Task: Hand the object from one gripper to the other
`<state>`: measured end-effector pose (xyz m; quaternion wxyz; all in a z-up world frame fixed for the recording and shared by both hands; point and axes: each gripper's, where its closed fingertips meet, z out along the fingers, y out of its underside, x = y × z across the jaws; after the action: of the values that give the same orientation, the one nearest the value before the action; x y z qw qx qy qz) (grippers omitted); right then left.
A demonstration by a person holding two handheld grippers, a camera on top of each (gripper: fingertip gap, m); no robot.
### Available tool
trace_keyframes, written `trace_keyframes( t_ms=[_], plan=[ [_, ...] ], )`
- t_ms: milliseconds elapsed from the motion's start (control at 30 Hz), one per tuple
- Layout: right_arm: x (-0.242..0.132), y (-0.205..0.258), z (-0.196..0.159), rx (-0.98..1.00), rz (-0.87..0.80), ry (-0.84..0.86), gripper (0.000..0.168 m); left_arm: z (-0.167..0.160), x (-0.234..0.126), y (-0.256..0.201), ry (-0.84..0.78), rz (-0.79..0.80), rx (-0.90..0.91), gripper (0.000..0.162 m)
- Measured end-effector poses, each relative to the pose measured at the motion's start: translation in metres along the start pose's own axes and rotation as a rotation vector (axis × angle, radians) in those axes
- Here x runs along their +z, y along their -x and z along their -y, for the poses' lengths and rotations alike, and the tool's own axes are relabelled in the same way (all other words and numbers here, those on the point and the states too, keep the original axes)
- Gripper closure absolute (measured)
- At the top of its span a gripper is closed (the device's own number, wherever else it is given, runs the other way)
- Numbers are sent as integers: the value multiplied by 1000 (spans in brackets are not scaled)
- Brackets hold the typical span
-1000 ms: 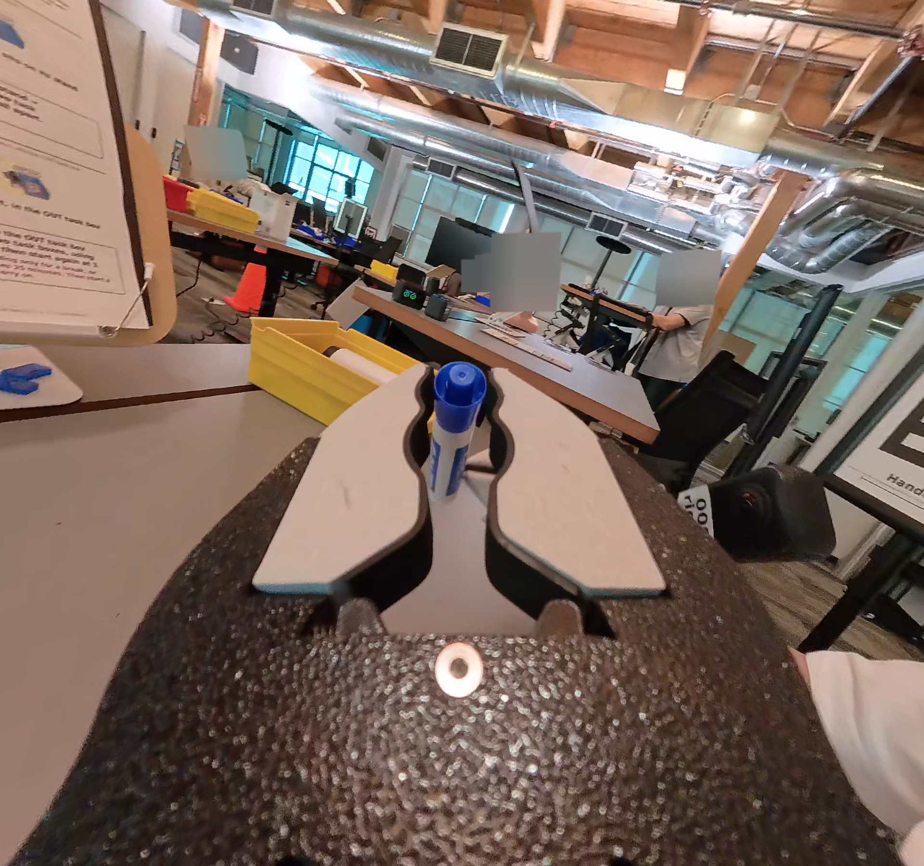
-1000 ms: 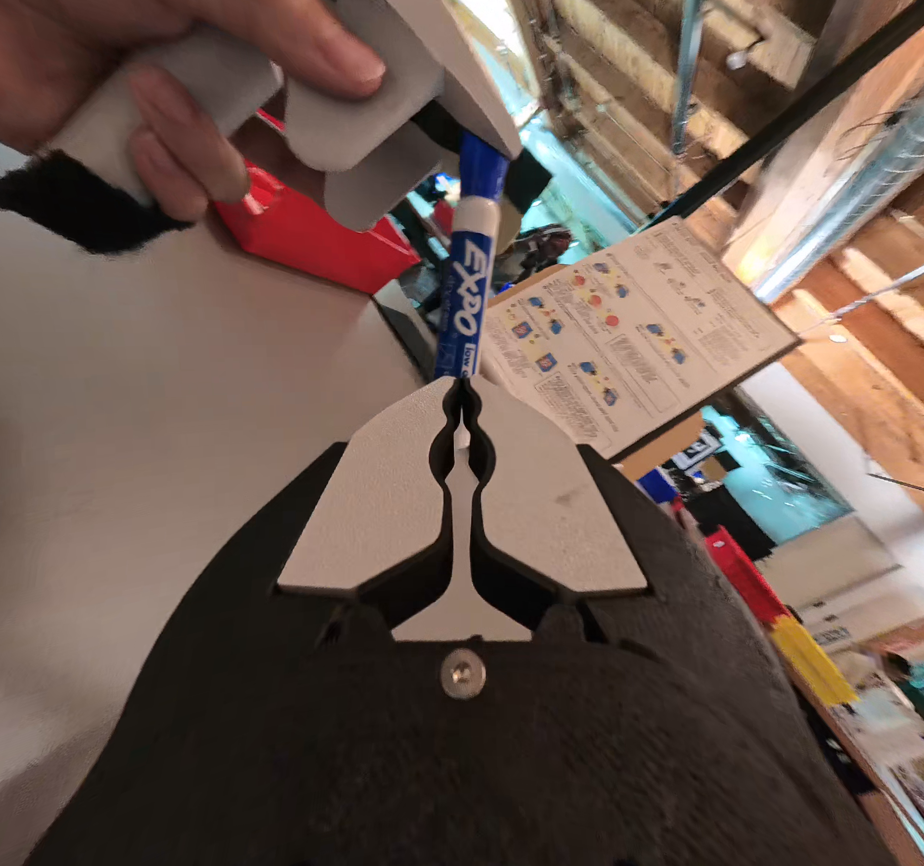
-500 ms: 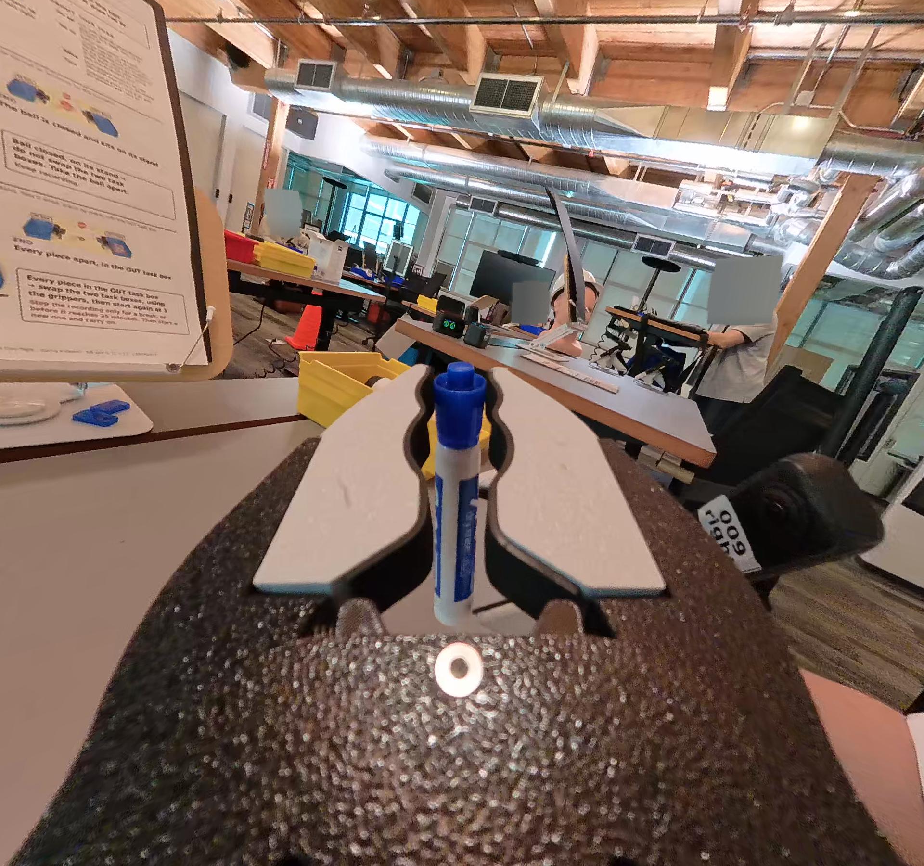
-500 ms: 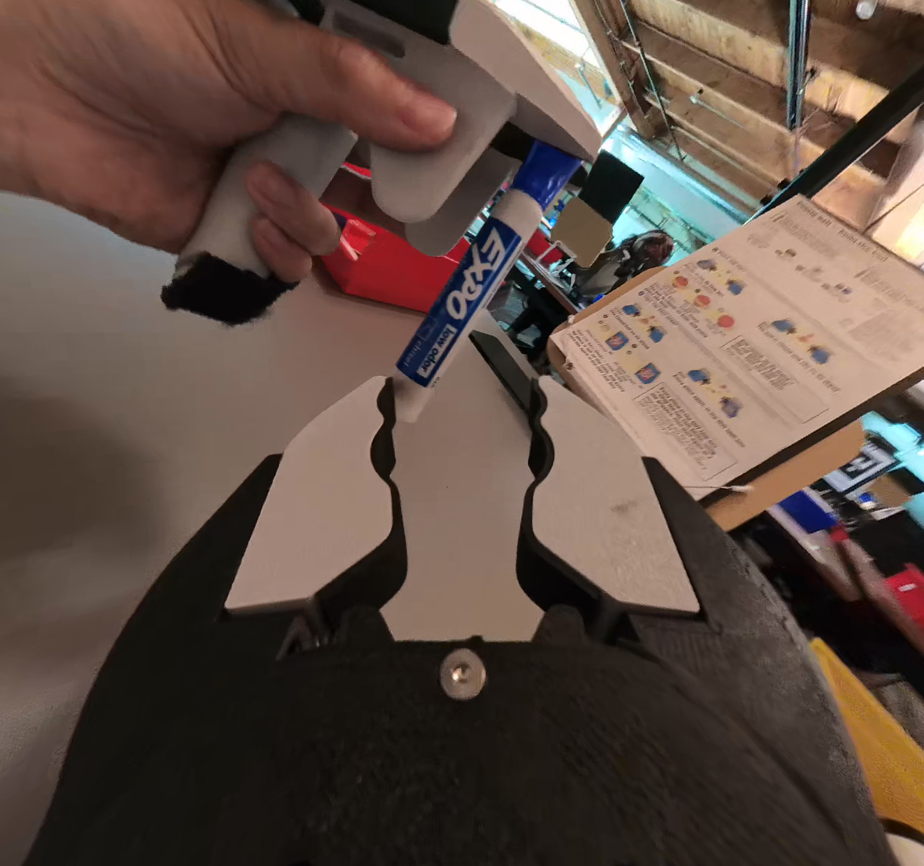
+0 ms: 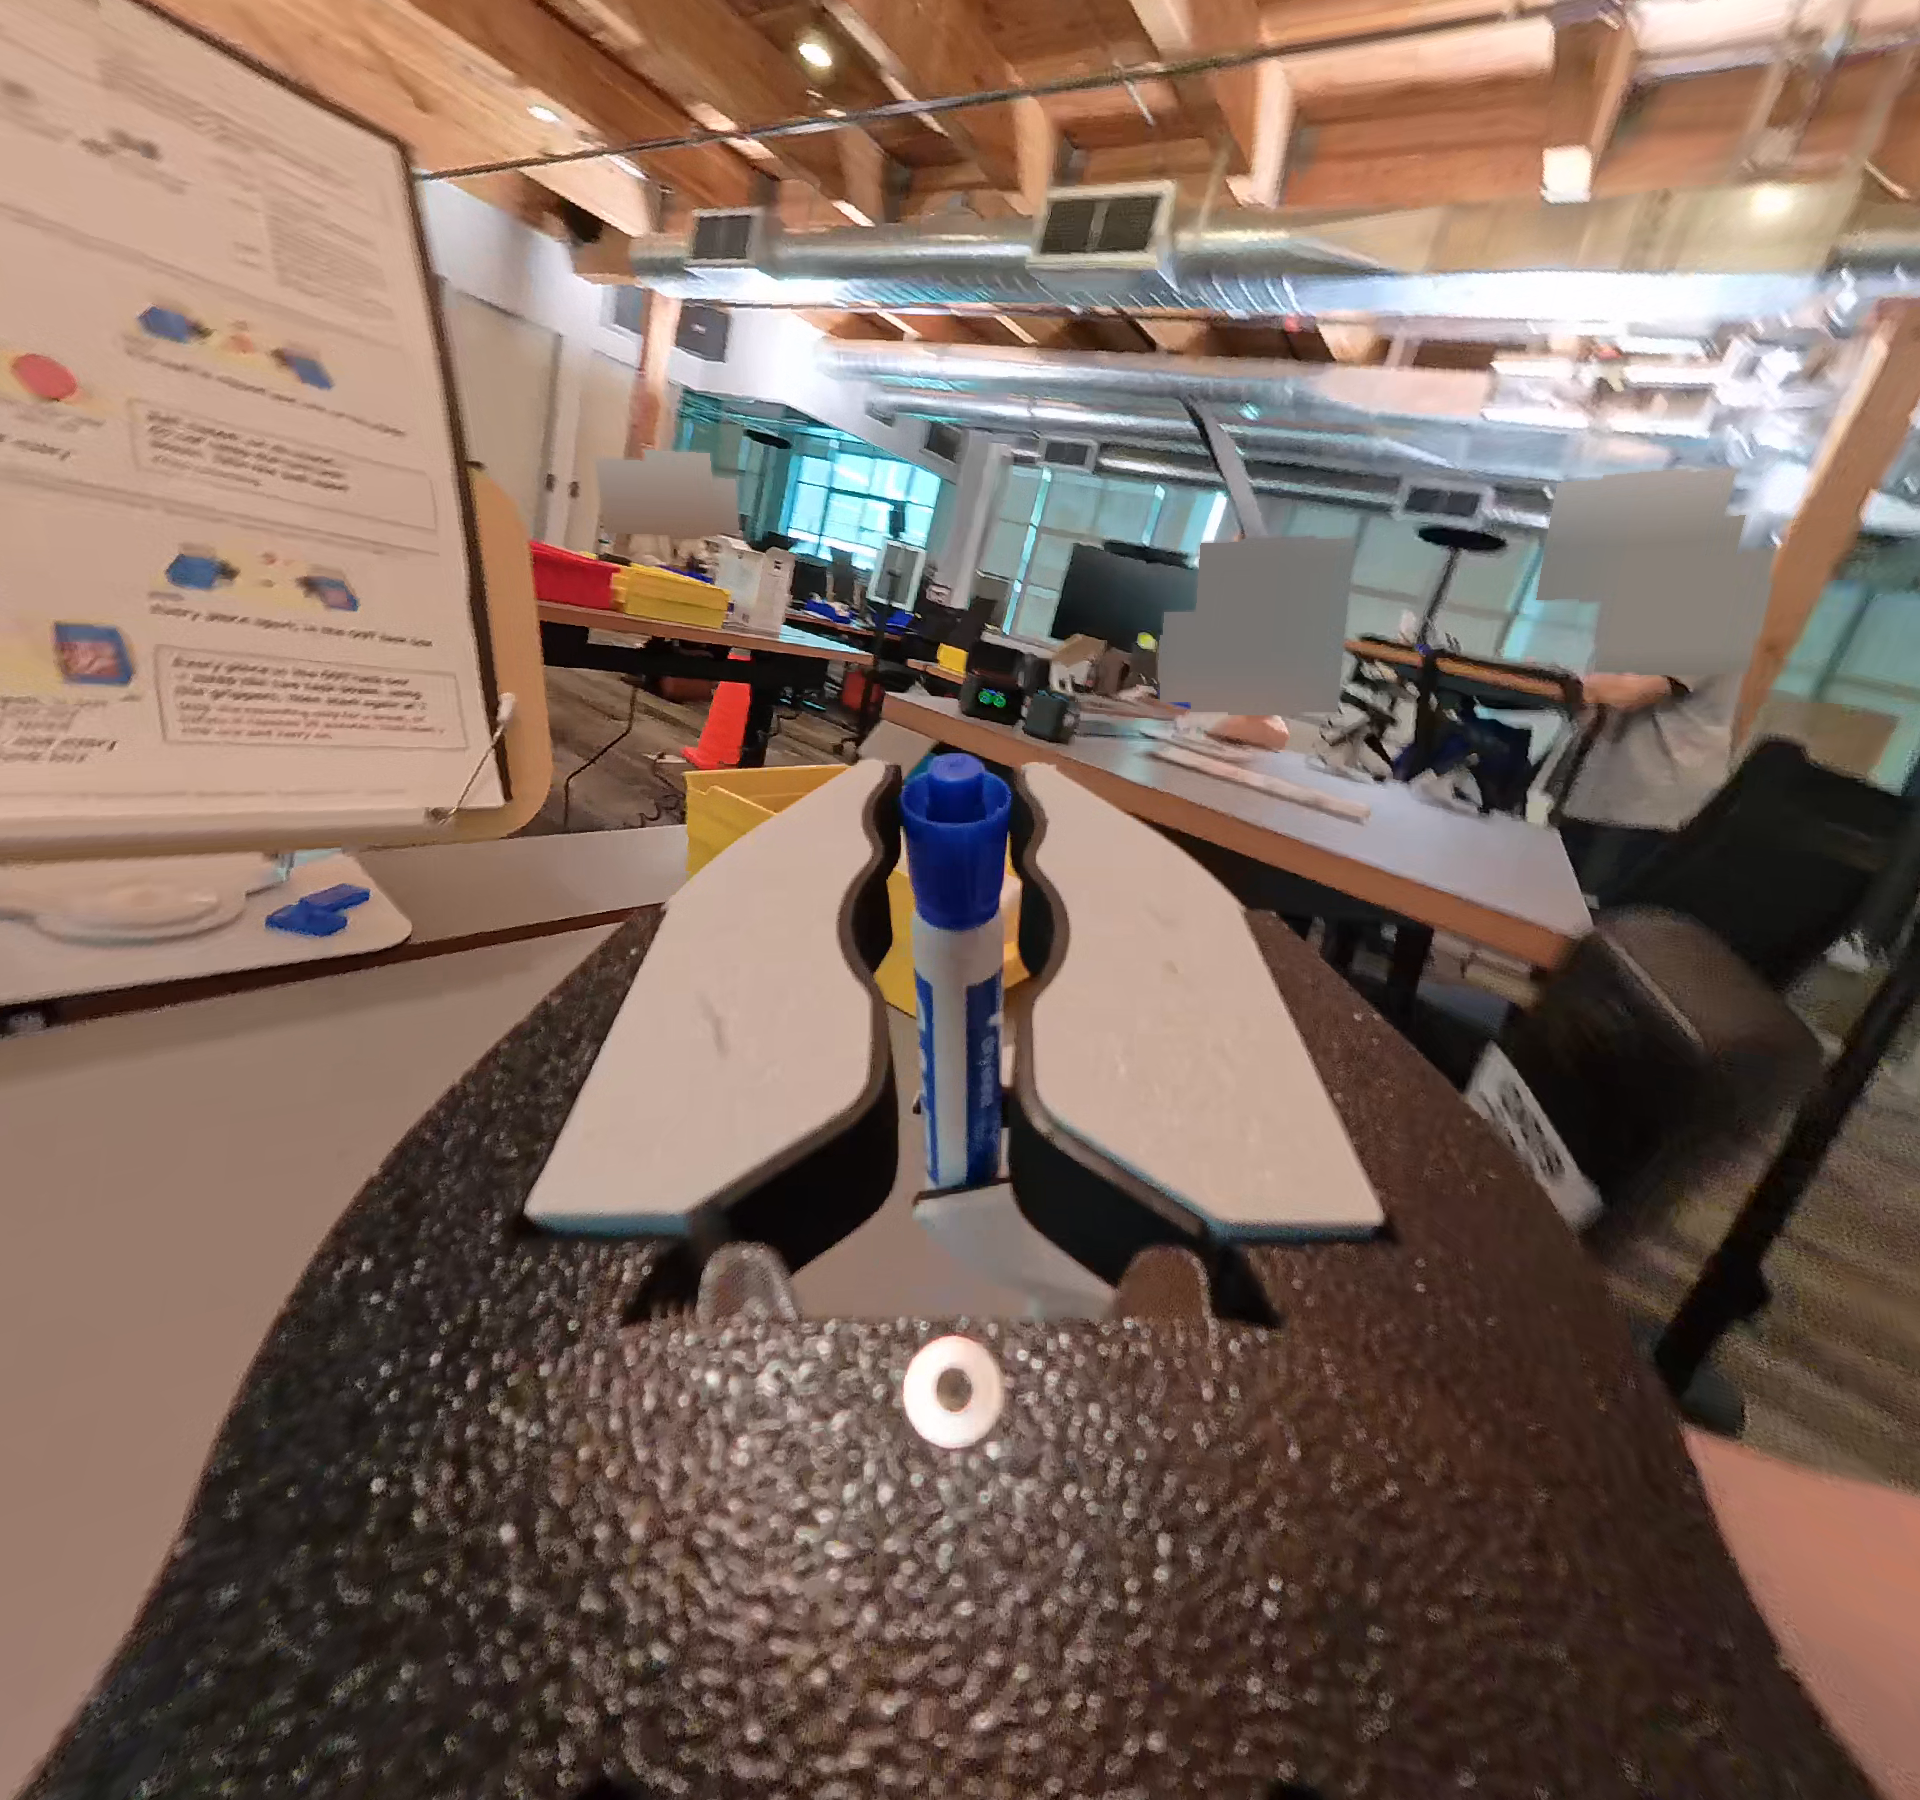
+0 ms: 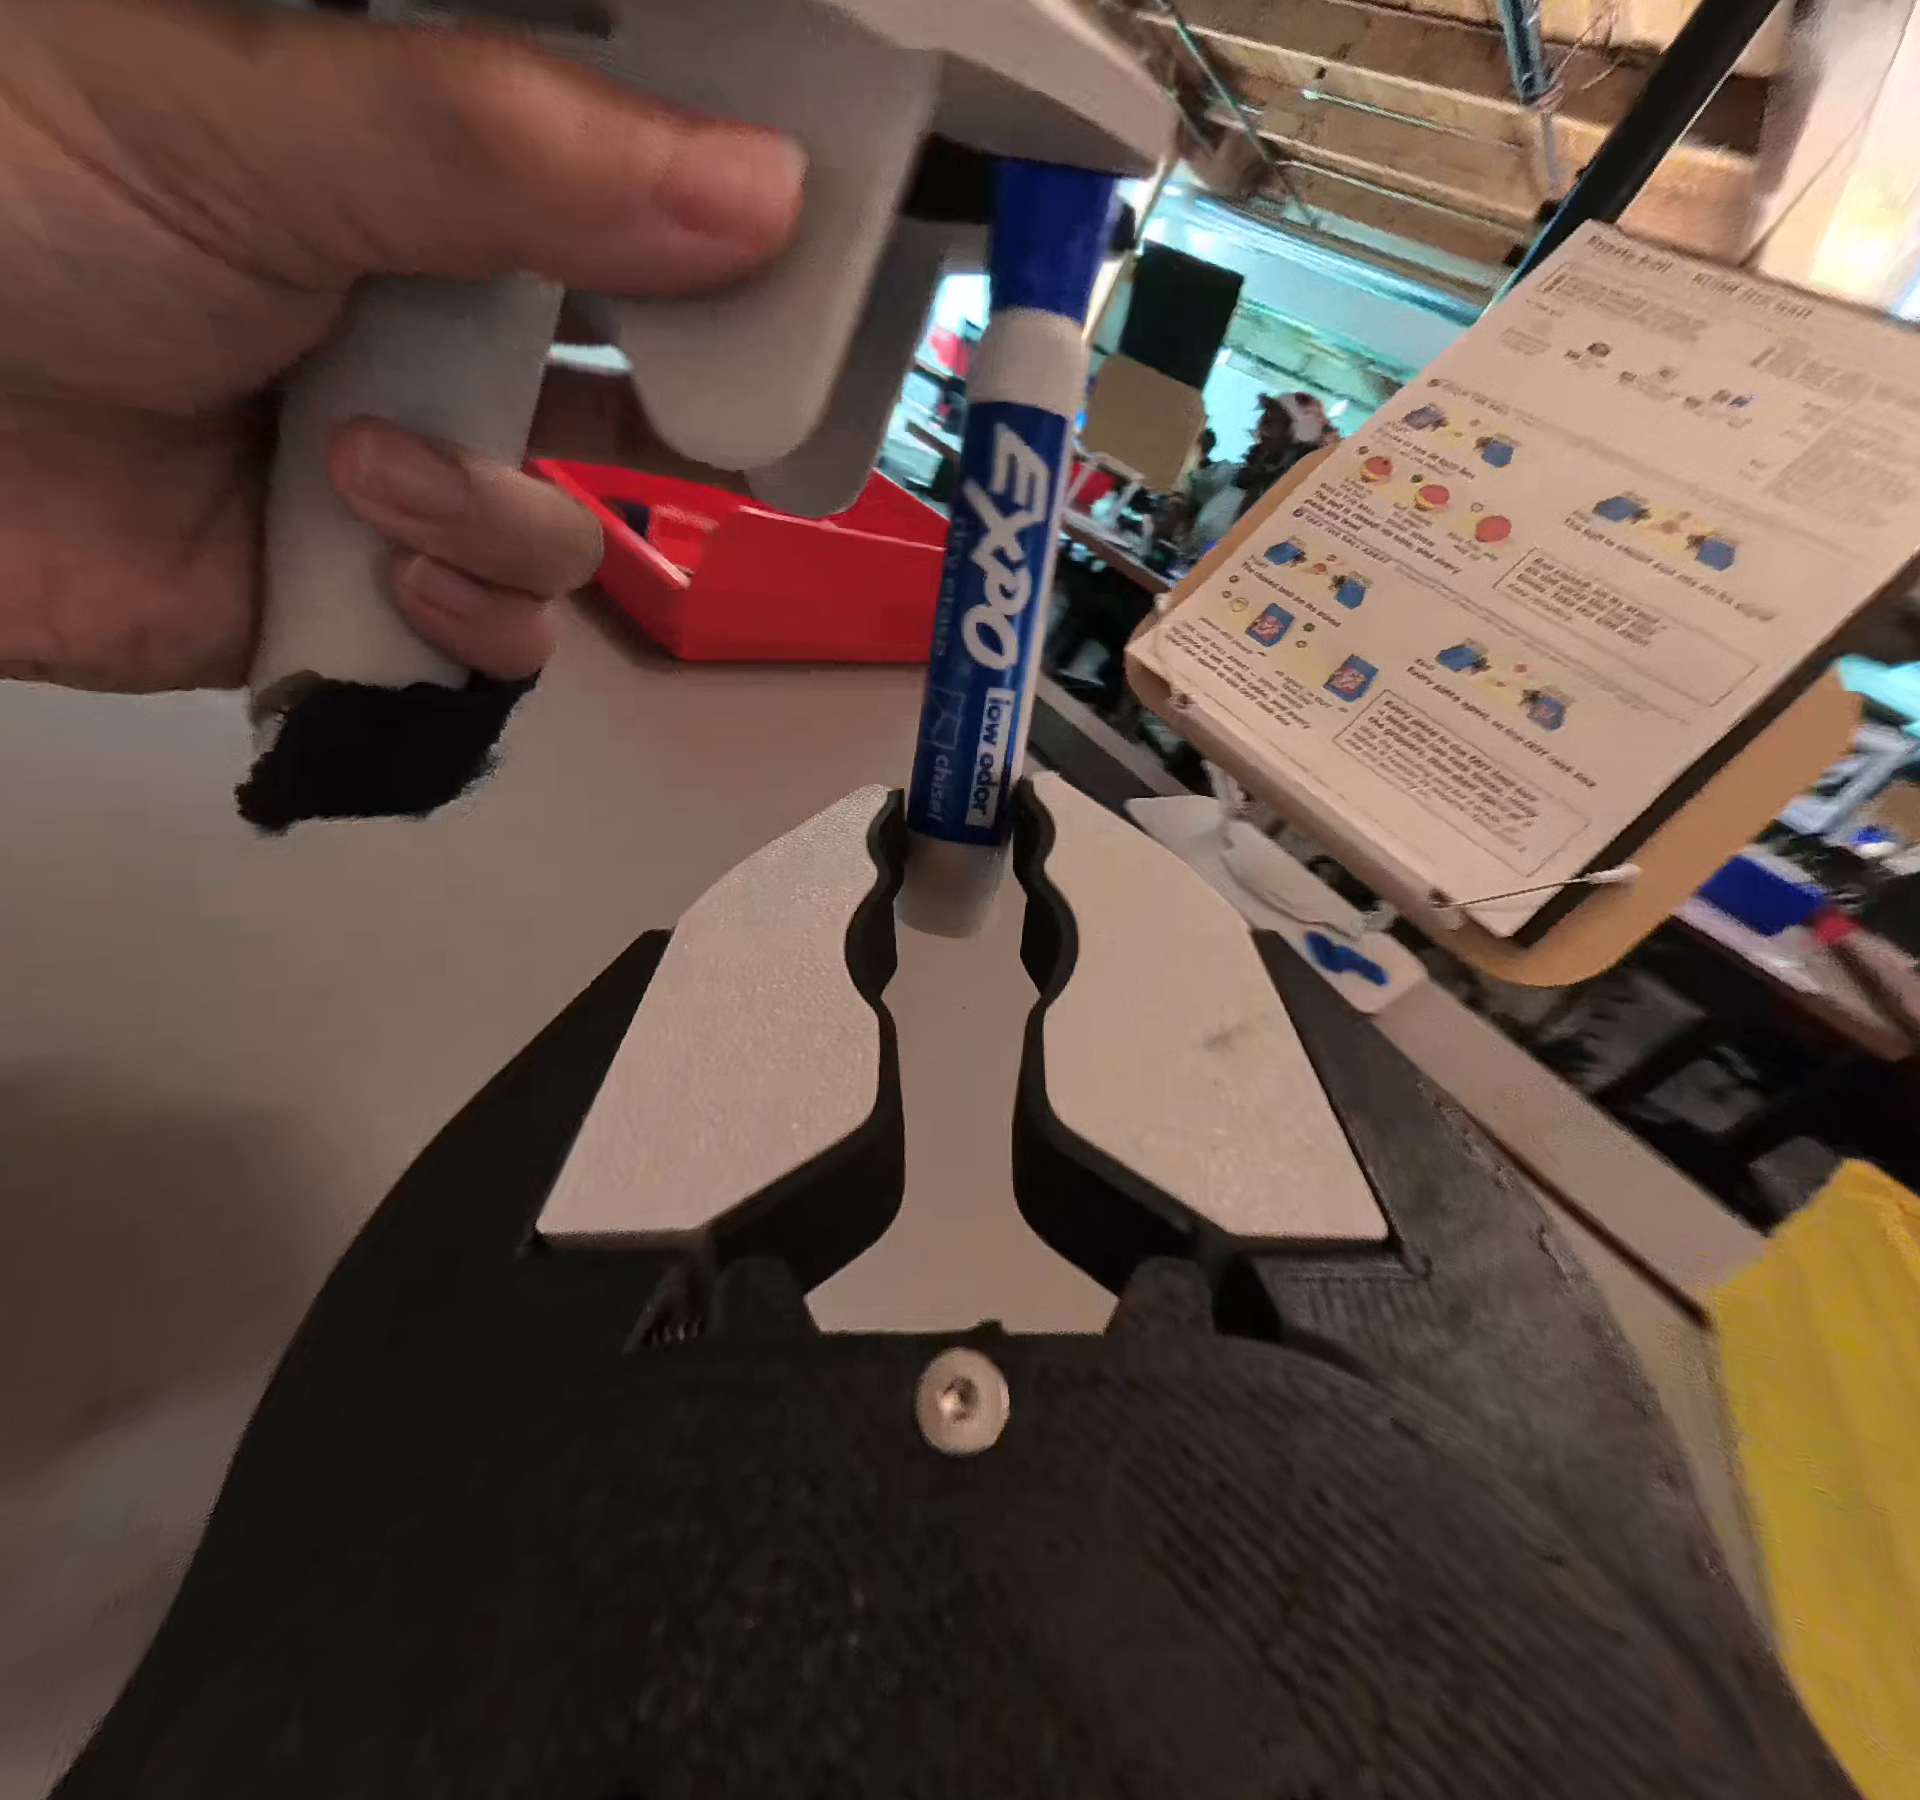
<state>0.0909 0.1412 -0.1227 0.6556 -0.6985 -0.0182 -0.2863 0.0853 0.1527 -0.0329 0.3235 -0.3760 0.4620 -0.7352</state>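
Two views gave me different parts of the same moment. From my left wrist view I saw only the blue cap end of the marker (image 5: 954,929) standing up between the fingers of my left gripper (image 5: 954,794), which was closed on the marker near the cap. My right wrist view showed what the other could not: my hand (image 6: 260,337) around the grey handle of the left gripper (image 6: 997,181) above, the whole barrel of the marker (image 6: 997,545) hanging down from it, and its white lower end sitting between the tips of my right gripper (image 6: 954,815). The right jaws were close on both sides of that end, but I could not tell if they really pressed it. The marker was nearly upright, its cap at the left gripper and its bottom at the right one.

Below was a plain grey table (image 6: 312,971). On it stood a red bin (image 6: 769,576), a yellow bin (image 5: 758,805), and an instruction sheet on a wooden stand (image 6: 1538,555). Behind were more desks and wooden ceiling beams (image 5: 1195,36) with metal ducts.
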Motion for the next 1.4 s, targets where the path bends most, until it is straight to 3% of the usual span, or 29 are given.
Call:
trace_keyframes(
  t_ms=[100, 167, 300, 533, 767, 933, 1000, 1100, 1233, 1400],
  plan=[
    [-7, -1, 8, 194, 169, -51, 149, 0, 0, -15, 55, -159, 154, 138],
    [-19, 11, 22, 364, 401, -126, 149, -7, -6, -27, 118, -314, 229, 129],
    [-49, 21, 38, 602, 750, -214, 149, -29, -30, -47, 276, -621, 186, 113],
    [-80, 56, 41, 708, 1133, -221, 149, -50, -52, -73, 351, -905, 63, 119],
    [-89, 80, 41, 764, 1298, -193, 149, -51, -72, -89, 266, -1131, -36, 144],
    [-74, 68, 35, 780, 1160, -192, 149, -52, -62, -78, 246, -1055, 21, 145],
    [-60, 52, 32, 764, 1004, -208, 133, -50, -54, -71, 254, -973, 55, 145],
    [-43, 34, 21, 529, 733, -194, 117, -45, -29, -51, 295, -724, 82, 144],
    [-18, 9, -2, 86, 331, -91, 114, -39, -4, -25, 331, -370, 45, 144],
    [-8, -10, 2, -60, 33, -122, 115, -34, 8, -8, 225, -81, -28, 143]
  ],
)
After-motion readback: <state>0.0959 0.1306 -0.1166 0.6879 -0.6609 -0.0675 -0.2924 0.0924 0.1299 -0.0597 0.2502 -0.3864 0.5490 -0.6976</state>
